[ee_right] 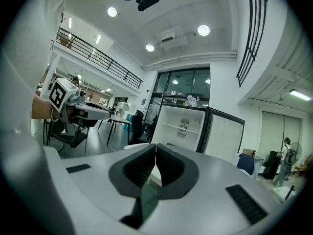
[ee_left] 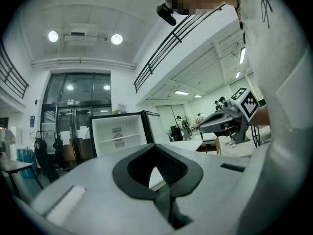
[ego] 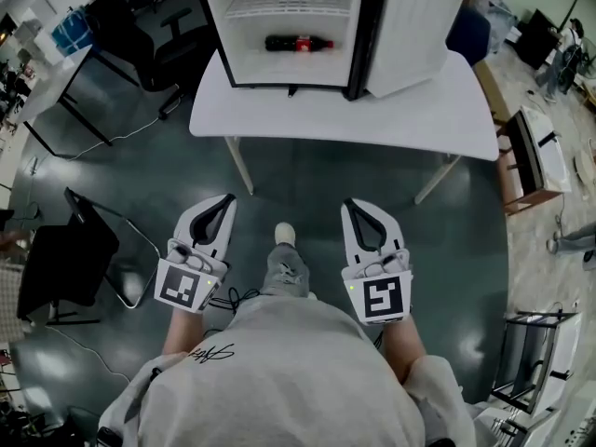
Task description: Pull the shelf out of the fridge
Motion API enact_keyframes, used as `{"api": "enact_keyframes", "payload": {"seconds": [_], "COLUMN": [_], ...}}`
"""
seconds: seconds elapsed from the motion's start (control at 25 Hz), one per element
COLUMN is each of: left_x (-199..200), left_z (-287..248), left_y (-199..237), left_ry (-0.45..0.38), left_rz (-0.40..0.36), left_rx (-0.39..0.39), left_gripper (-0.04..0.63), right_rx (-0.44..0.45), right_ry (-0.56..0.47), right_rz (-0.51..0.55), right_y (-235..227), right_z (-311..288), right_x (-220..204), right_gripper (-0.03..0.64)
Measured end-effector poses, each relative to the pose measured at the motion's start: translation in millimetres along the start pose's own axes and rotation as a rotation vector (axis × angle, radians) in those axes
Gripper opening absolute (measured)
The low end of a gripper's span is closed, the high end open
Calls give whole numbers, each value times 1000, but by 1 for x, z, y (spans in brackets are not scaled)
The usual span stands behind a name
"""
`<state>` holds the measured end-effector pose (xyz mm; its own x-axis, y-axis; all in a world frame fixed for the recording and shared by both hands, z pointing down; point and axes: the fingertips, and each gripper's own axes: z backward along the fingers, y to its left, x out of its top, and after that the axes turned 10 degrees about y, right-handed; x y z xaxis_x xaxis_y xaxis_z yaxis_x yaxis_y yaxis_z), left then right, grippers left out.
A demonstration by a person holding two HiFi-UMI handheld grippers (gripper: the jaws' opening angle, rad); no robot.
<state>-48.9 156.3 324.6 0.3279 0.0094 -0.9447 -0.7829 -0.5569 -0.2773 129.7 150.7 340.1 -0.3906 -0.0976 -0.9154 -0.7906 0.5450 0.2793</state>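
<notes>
The fridge (ego: pixel 220 35) stands on the table (ego: pixel 372 119) with its door (ego: pixel 414 31) swung wide, which leaves the shelf (ego: pixel 279 9) reachable. It sits across the upper part, above a bottle (ego: pixel 298 43) lying on the fridge floor. The left gripper (ego: pixel 225 199) and right gripper (ego: pixel 353 204) are both pinched fully closed on nothing, held at the waist and aimed at the fridge, well apart from it (a ready stance, I judge). The pull has not begun; a jaw pair must open first to take the shelf's front edge

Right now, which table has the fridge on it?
The white table straight ahead; the open fridge stands on it. The desk at far left carries no fridge.
</notes>
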Motion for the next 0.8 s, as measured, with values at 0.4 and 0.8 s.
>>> {"api": "enact_keyframes", "payload": {"seconds": [0.4,0.8], "left_x": [4,0], "left_z": [-35,-70], "left_y": [29,57], "left_ry": [-32,-37], "left_rz": [-4,-8], "left_rx": [-15,-30], "left_gripper": [5,5], "right_rx": [-31,-55], "right_ry": [-15,-10], "right_rz": [7,-7], "right_y": [-20,-39], "right_z": [-33,-68], "right_x": [12,16], "right_gripper": [12,12]}}
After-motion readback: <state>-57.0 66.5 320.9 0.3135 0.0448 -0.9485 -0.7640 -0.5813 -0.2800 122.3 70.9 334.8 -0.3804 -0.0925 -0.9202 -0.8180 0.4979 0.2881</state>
